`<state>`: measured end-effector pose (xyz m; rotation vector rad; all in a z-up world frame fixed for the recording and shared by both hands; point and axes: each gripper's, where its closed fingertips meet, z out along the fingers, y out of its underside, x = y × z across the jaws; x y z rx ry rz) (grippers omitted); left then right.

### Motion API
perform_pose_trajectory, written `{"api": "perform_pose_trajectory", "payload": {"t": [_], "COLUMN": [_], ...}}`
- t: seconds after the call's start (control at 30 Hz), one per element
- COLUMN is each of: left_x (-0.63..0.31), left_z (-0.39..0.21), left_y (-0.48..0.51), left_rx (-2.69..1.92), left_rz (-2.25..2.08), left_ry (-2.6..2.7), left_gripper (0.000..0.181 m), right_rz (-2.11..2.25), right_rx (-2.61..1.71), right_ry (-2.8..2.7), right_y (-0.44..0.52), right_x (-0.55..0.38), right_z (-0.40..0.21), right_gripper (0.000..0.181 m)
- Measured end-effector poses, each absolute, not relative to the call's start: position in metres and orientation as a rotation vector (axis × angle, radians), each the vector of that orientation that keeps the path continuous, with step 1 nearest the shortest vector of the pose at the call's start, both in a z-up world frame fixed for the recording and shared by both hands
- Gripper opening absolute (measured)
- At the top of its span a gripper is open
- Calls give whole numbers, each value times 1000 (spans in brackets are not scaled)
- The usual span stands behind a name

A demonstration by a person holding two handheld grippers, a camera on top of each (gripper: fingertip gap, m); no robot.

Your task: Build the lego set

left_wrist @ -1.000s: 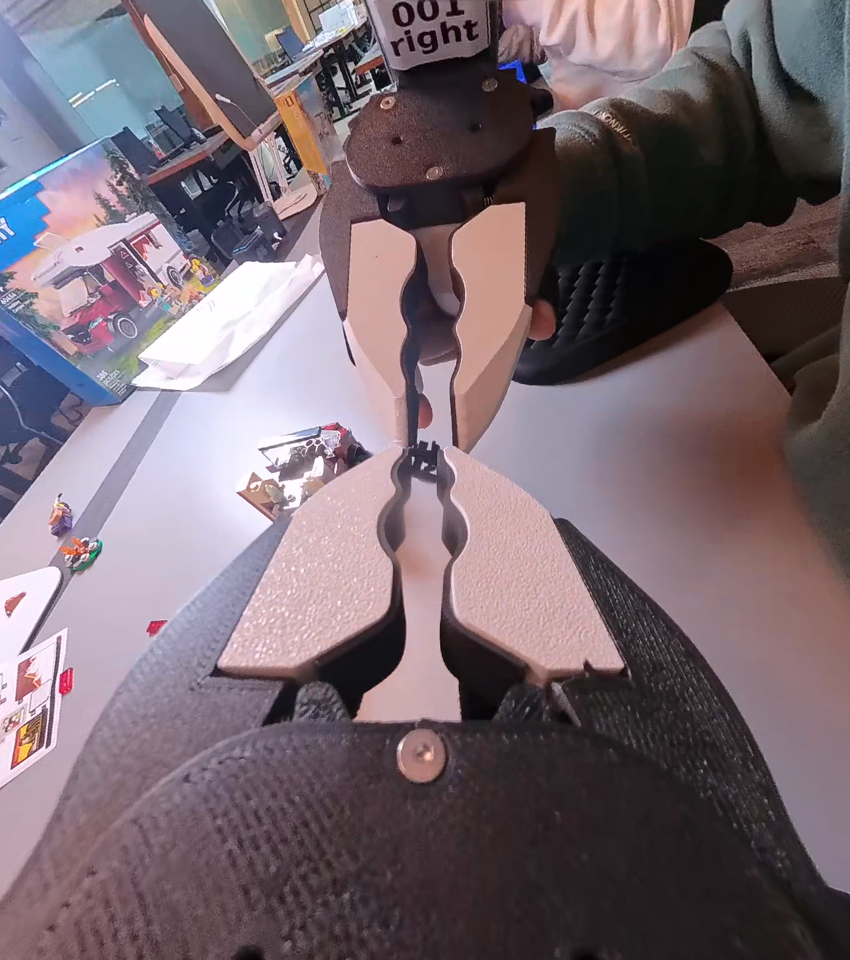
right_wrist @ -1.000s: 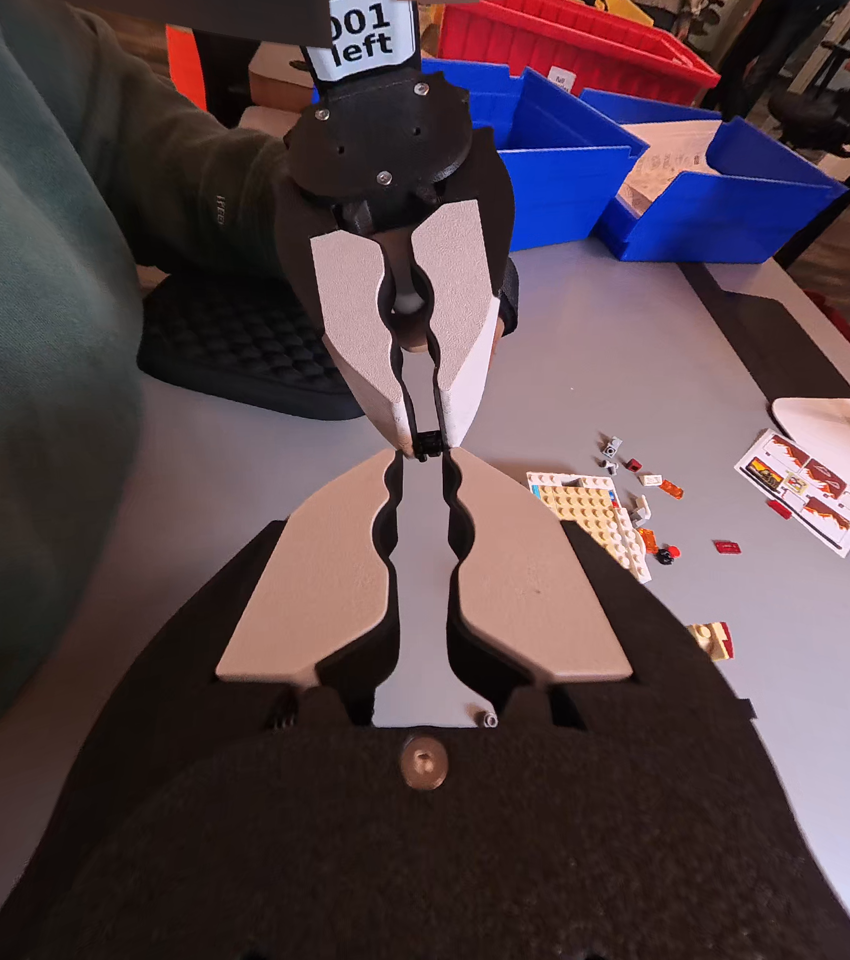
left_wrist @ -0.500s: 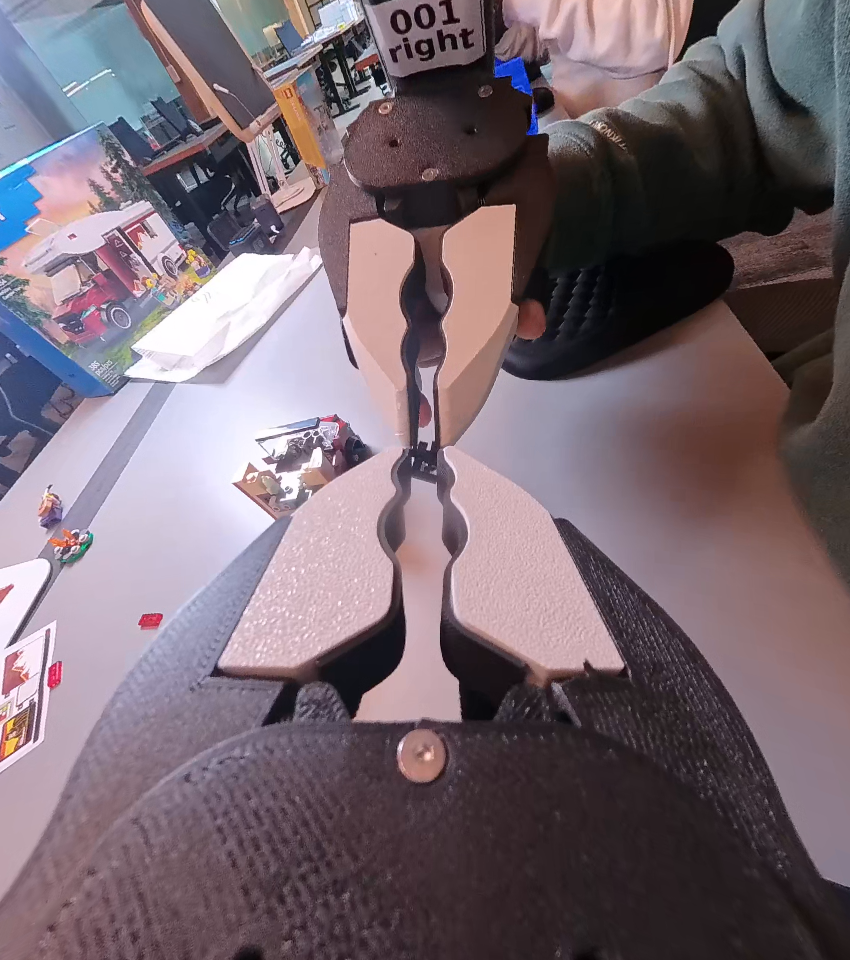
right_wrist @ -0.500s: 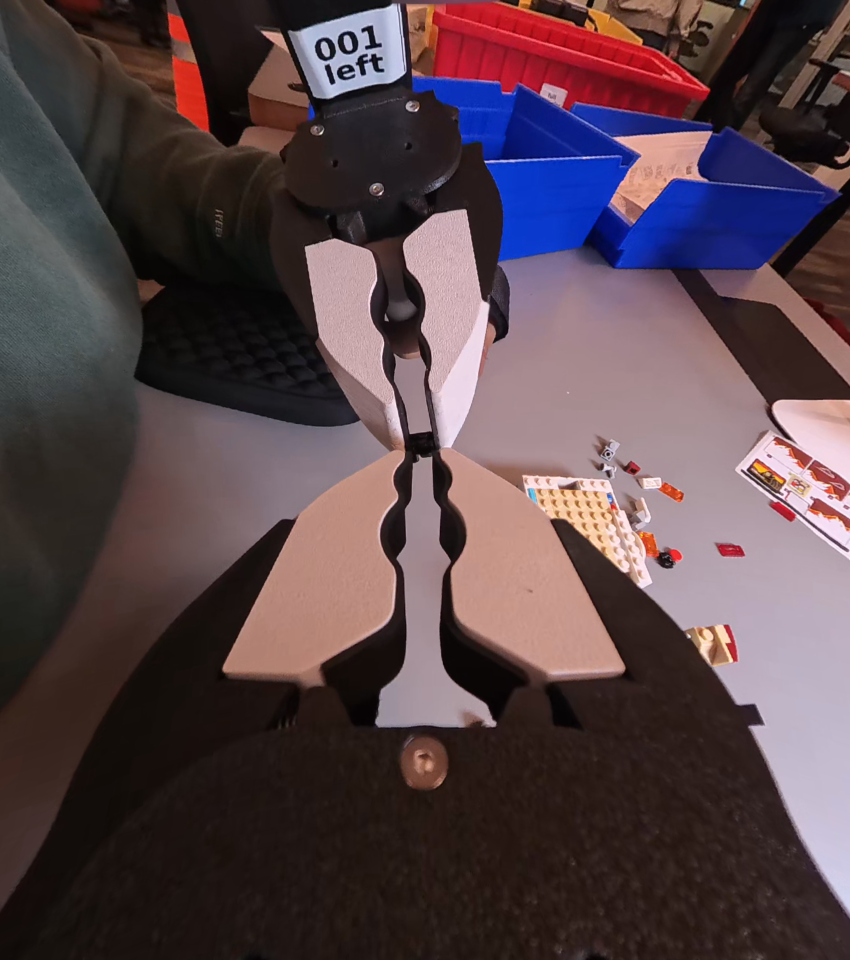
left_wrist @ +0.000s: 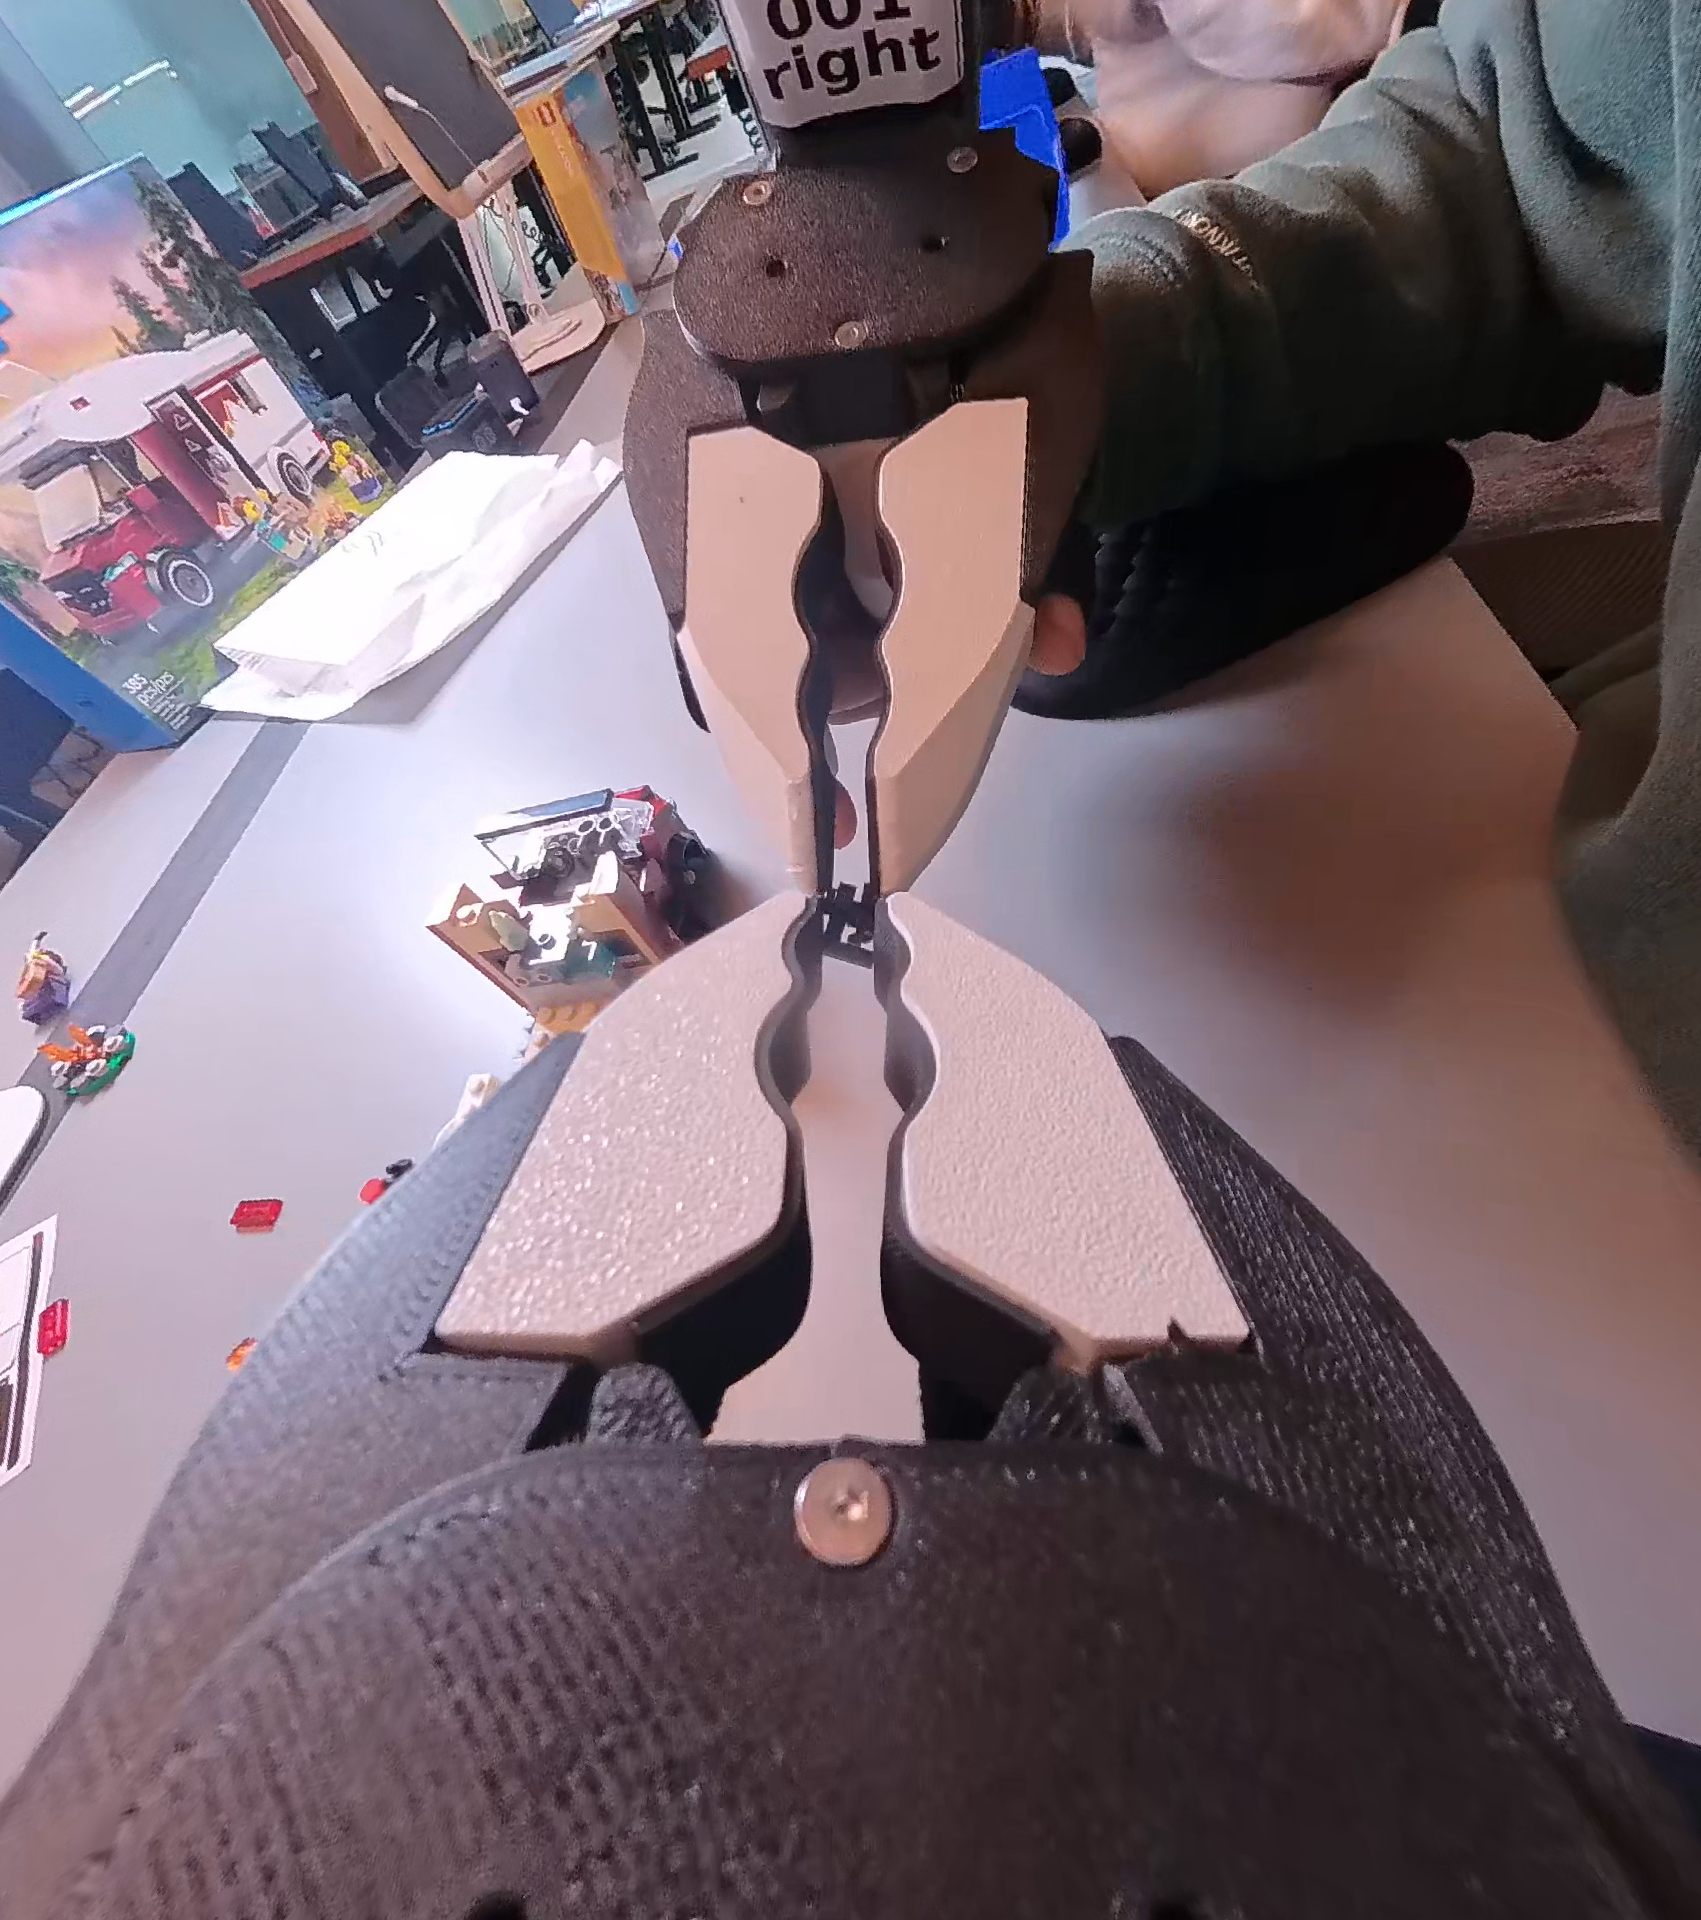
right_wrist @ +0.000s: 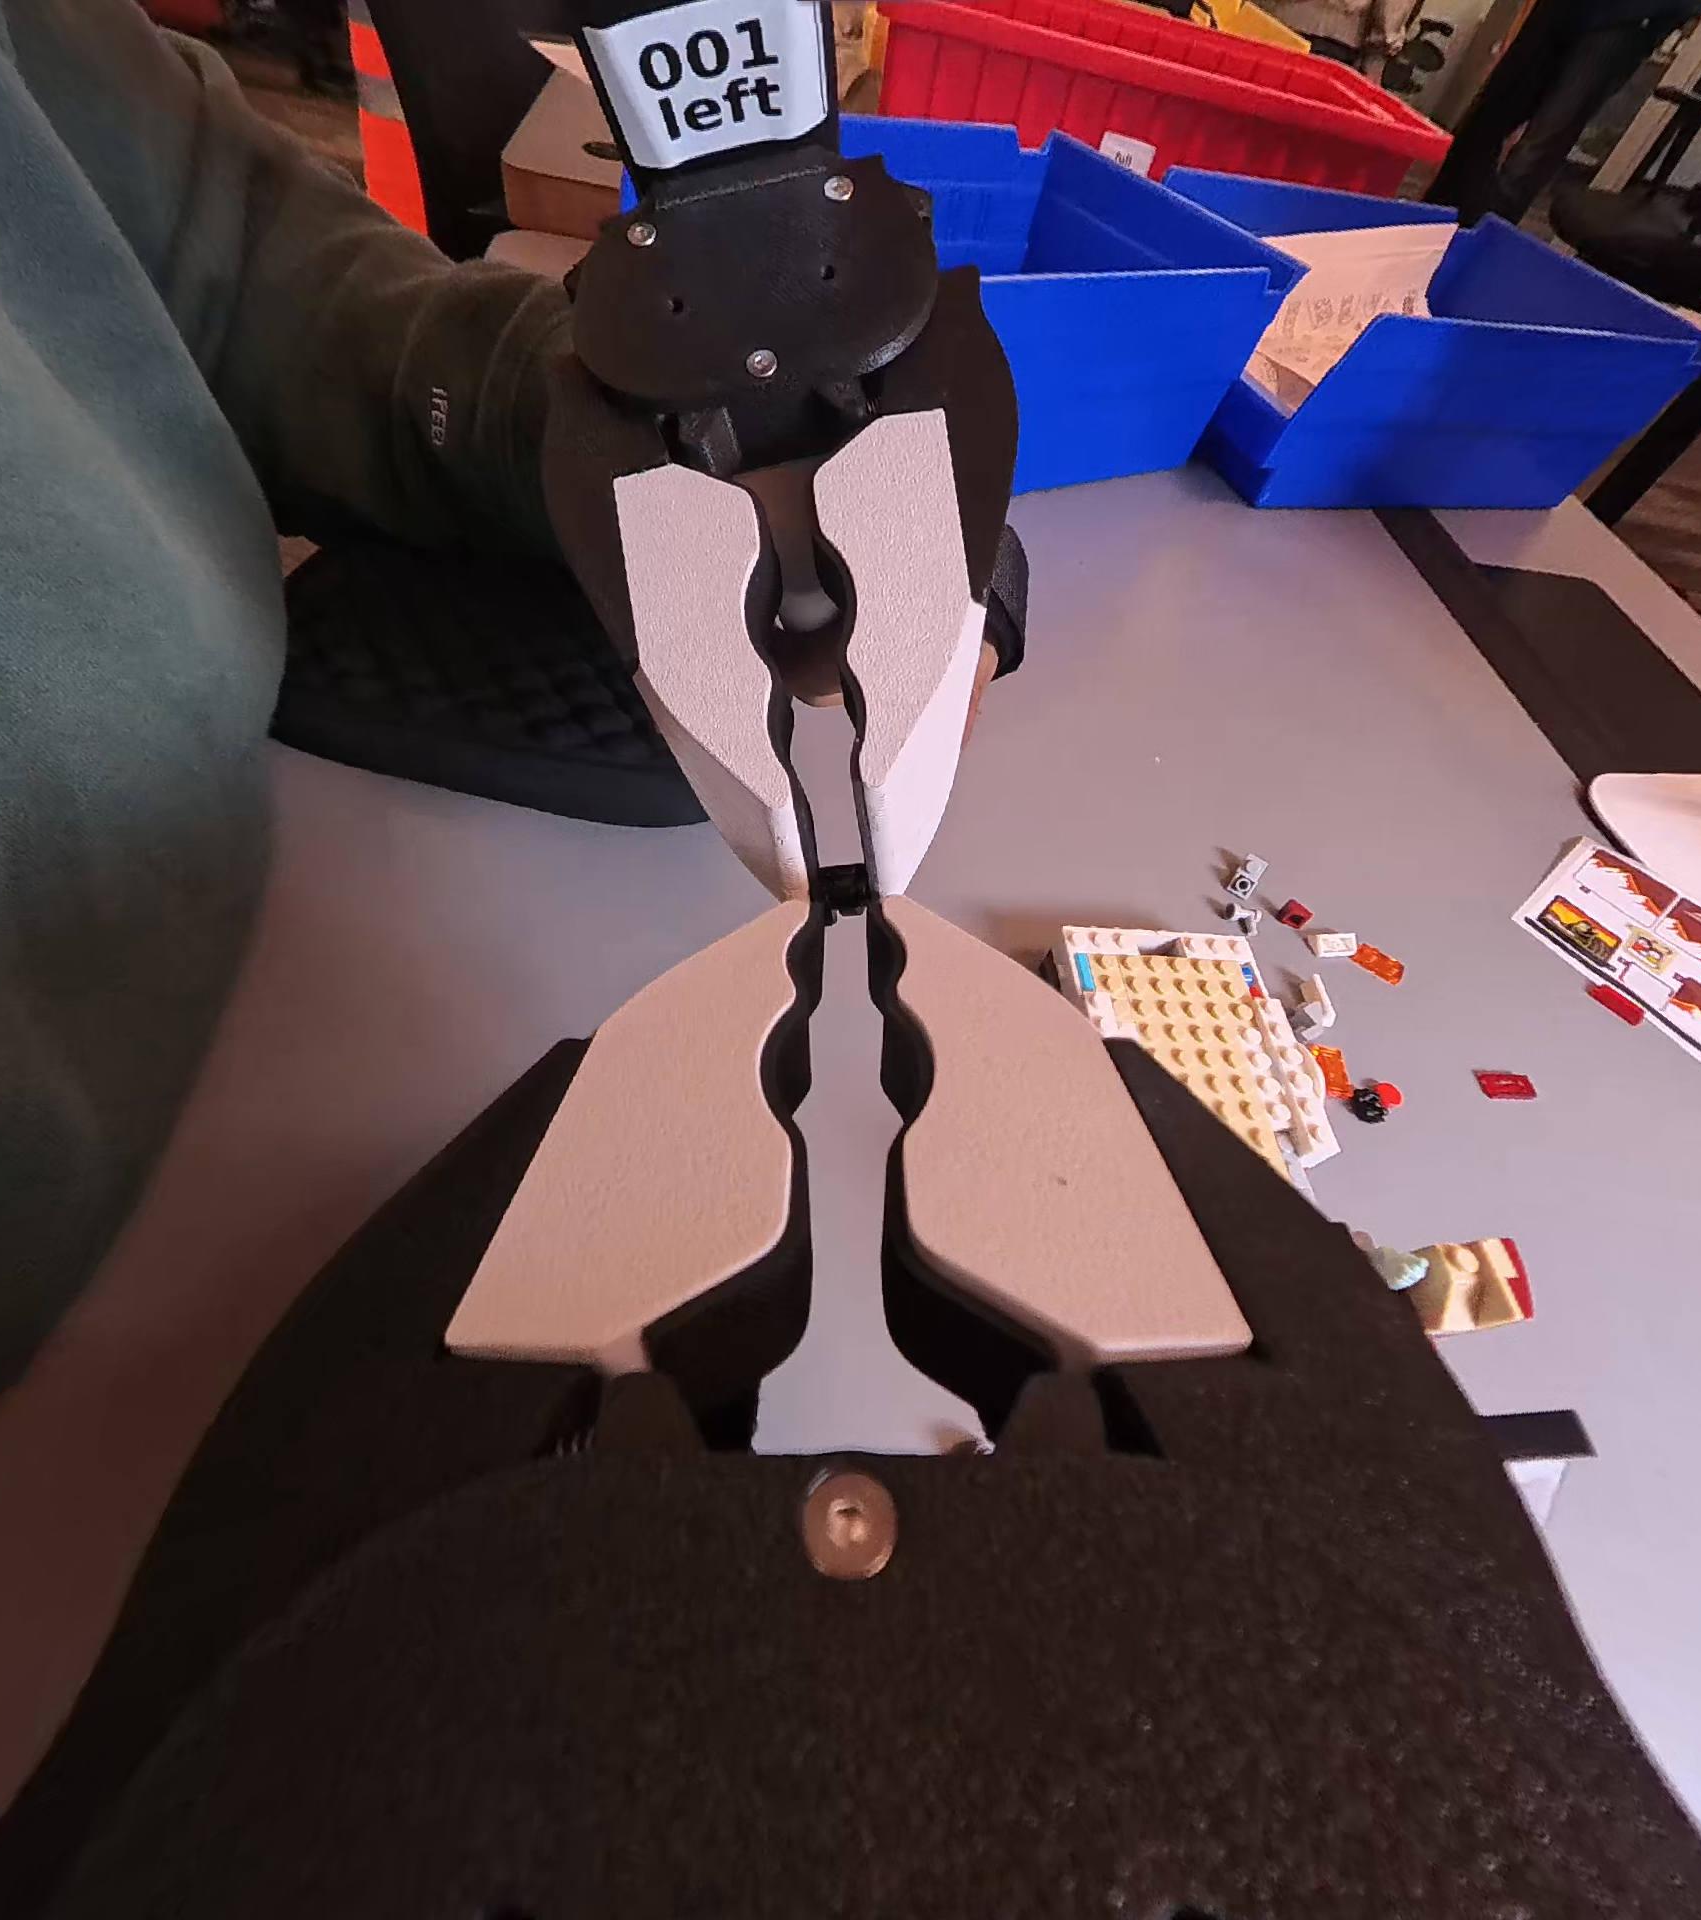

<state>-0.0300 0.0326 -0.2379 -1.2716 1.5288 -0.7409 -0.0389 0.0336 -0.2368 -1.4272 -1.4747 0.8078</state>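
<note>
A small black Lego part (left_wrist: 846,923) is pinched in mid-air above the grey table (left_wrist: 1189,831), where my two grippers meet tip to tip. My left gripper (left_wrist: 842,930) is shut on it from below in the left wrist view. The right gripper (left_wrist: 842,883) comes in from above there, its tips closed on the same part. In the right wrist view the black part (right_wrist: 844,891) sits between my right gripper (right_wrist: 846,916) and the left gripper (right_wrist: 841,878). I cannot tell if it is one part or two joined.
A partly built model (left_wrist: 576,914), a Lego box (left_wrist: 77,447) and a white bag (left_wrist: 410,582) lie to the left. A tan and white studded plate (right_wrist: 1199,1029), loose small parts (right_wrist: 1282,914), a sticker sheet (right_wrist: 1667,966) and blue bins (right_wrist: 1448,353) are to the right. A person's green sleeve (right_wrist: 46,623) is close by. Only a small space, under 4 cm, lies between the two pairs of fingers.
My right gripper's fingers have closed from a wider gap onto the black part. Both grippers stayed tip to tip and drifted slightly.
</note>
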Motion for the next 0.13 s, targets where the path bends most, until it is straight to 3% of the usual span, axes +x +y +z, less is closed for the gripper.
{"api": "perform_pose_trajectory", "payload": {"t": [0.13], "left_x": [-29], "left_z": [-241], "left_y": [32], "left_rx": [-1279], "left_rz": [-746], "left_ry": [1535], "left_gripper": [9], "right_rz": [824], "right_rx": [-1428], "right_ry": [-1474], "right_y": [34], "right_x": [-39], "right_z": [-240], "right_gripper": [8]}}
